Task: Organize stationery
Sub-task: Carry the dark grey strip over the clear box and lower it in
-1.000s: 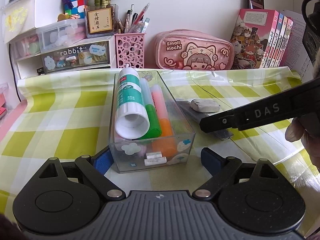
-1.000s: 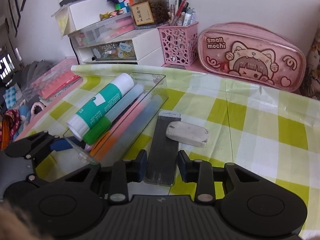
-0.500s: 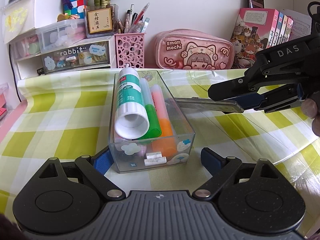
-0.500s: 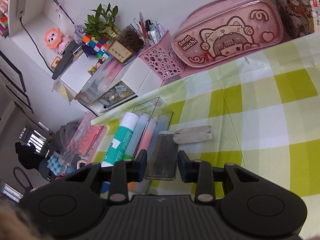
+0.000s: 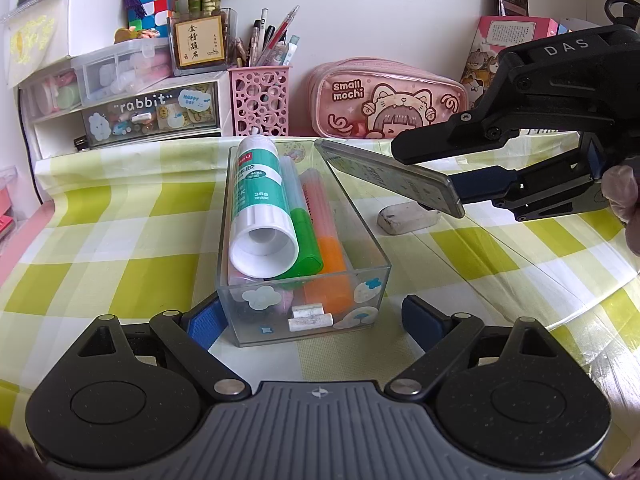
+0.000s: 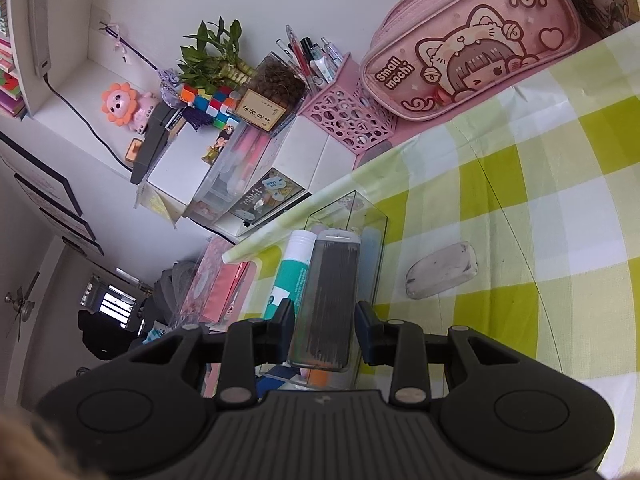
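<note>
1. The table [image 5: 100,216], under a green-and-white checked cloth, carries a clear organiser box [image 5: 304,320] standing lengthwise away from the left wrist camera. In it lie a white-and-green glue stick [image 5: 258,188] and several highlighters, all running along the box's length.

2. The step in hand, as I judge it, is carrying a flat grey lead case [image 5: 390,178] to the box. The right claw [image 5: 460,172] pinches the case by its near end, pads pressed on its two long edges. The case is in the air, its far end over the box's right wall and rear corner.

3. The case's long axis runs out from the right claw; in the left wrist view it points up-left toward the box's back end, one long edge tilted up. In the right wrist view it lines up nearly with the glue stick [image 6: 292,276] below.

4. The left claw [image 5: 308,320] stands spread around the near end of the box; its left pad looks to be against the wall and the right pad stands clear, so it steadies rather than grips.

5. Next move, in my judgement: bring the case parallel to the highlighters, lower it into the free strip along the right wall, then release.

6. A worn eraser [image 5: 406,219] lies on the cloth just right of the box, not yet put away.
</note>
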### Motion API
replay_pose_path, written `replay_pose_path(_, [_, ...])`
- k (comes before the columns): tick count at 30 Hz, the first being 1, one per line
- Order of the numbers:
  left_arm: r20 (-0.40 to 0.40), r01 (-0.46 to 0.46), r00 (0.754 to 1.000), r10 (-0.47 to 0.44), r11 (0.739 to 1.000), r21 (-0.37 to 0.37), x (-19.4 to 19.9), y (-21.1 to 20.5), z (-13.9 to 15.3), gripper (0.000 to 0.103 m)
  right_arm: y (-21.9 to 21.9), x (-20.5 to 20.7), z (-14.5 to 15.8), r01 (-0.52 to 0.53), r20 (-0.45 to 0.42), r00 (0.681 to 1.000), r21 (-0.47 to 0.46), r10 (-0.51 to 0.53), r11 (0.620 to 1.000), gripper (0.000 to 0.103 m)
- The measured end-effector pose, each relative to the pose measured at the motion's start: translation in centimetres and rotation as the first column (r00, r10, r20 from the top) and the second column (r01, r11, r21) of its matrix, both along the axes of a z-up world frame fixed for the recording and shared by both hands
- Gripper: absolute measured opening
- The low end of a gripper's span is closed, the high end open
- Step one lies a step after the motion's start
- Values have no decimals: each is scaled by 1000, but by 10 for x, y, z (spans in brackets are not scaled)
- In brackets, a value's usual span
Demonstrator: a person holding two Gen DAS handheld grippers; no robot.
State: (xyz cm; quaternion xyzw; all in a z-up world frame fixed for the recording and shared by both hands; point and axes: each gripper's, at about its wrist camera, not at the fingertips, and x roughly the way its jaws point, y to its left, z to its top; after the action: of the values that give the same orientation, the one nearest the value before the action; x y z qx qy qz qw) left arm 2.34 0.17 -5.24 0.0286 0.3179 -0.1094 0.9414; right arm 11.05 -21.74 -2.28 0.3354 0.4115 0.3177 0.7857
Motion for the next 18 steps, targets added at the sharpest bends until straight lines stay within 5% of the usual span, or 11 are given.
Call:
replay_pose_path(12, [0,0,1000,0,1000,1,0,0,0,88,8,16,5,78,-85,994,103,-70,992,22])
replay_pose_path(13, [0,0,1000,0,1000,1,0,0,0,88,10,17,5,75,-88,994,107,-65,991,0])
replay_pose_path(18, [0,1,1000,-1,1000,-1,0,1,0,89,22,19,7,62,-96,994,79,-54,995,0])
